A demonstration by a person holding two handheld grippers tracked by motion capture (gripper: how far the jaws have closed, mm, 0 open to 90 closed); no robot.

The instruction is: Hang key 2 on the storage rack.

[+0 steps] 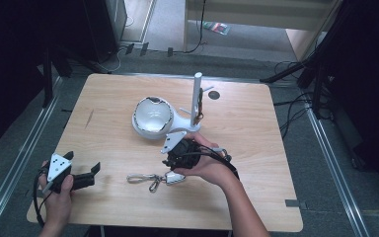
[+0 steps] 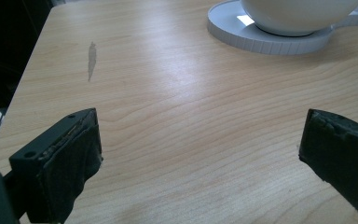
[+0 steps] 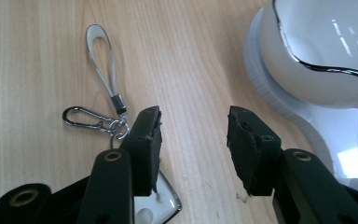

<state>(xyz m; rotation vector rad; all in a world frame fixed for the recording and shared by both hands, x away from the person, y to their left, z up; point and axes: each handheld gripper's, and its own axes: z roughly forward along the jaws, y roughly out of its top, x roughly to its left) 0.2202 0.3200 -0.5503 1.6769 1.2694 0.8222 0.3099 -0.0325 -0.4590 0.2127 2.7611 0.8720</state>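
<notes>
From the high view we hold our left gripper low at the near left corner of the pale wood-grain table, its jaws spread and pointing inward with nothing between them; we judge it parked there to leave the middle free. Our right gripper sits near the centre, just above the silver keychain with its leather loop, snap hook and white tag, which lies flat on the table toward the near edge. Behind it stands the white stand with a glossy bowl and upright hook post, likely where the keychain is meant to hang.

In the left gripper view the two black pads stand wide apart over bare wood, and the stand's ribbed round base shows ahead.

In the right gripper view the jaws are partly parted and pinch nothing. The keychain lies just left of the left jaw, its white tag tucked under that jaw, so we seem to be lining up for a grab. The bowl rises at the right.

We can read no brand, label or writing anywhere.
</notes>
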